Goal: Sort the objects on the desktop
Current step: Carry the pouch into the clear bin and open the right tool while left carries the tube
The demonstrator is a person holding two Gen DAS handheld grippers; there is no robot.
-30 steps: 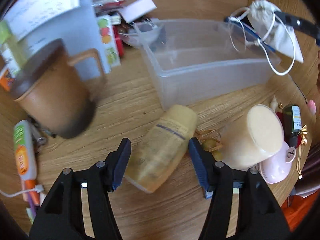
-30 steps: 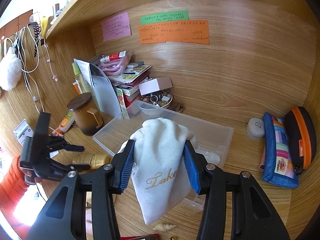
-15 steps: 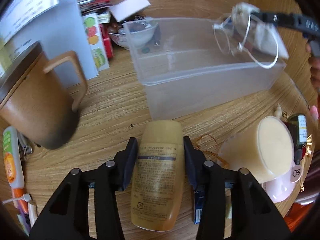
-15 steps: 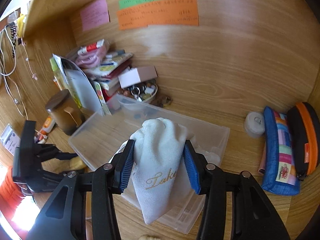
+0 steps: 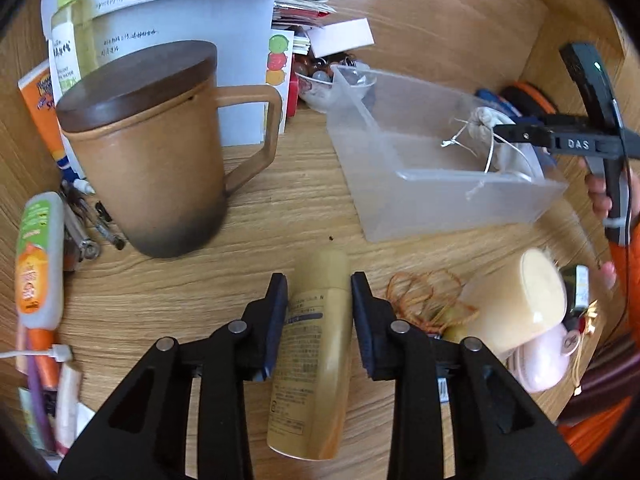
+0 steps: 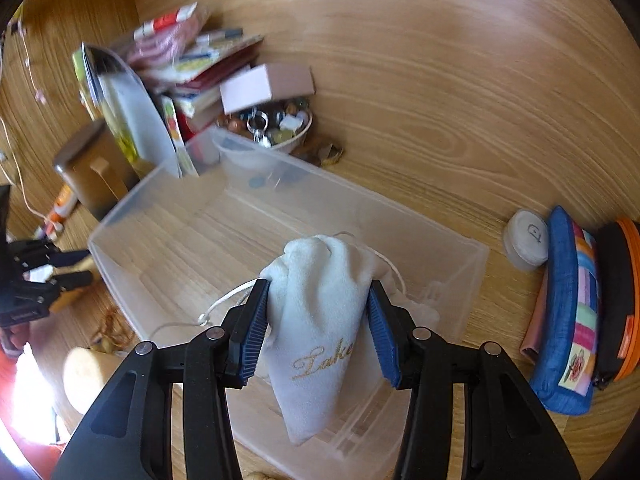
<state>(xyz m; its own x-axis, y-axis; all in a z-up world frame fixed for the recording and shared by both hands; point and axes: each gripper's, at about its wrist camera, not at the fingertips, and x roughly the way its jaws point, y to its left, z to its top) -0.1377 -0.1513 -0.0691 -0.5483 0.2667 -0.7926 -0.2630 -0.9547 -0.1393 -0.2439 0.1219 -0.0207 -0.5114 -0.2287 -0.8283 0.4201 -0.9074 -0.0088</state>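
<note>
My left gripper [image 5: 319, 292] is shut on a tan lotion bottle [image 5: 316, 352] that lies along the wooden desk, cap pointing away. My right gripper [image 6: 318, 302] is shut on a white drawstring pouch [image 6: 320, 328] with gold lettering and holds it over the near right end of a clear plastic bin [image 6: 168, 184]. The pouch hangs down into the bin. In the left wrist view the bin [image 5: 400, 216] stands beyond the bottle, with the pouch [image 5: 486, 120] and the right gripper [image 5: 520, 134] above its right end.
A brown lidded mug [image 5: 152, 160] stands left of the bin. Tubes and pens [image 5: 38, 260] lie at far left. A cream jar [image 5: 520, 300] and orange string [image 5: 424, 300] lie right of the bottle. Books and a trinket bowl [image 6: 276, 132] sit behind the bin; pencil cases [image 6: 572, 320] right.
My left gripper closed around the bottle and turned it to point straight away. My right gripper carried the pouch forward and down over the bin.
</note>
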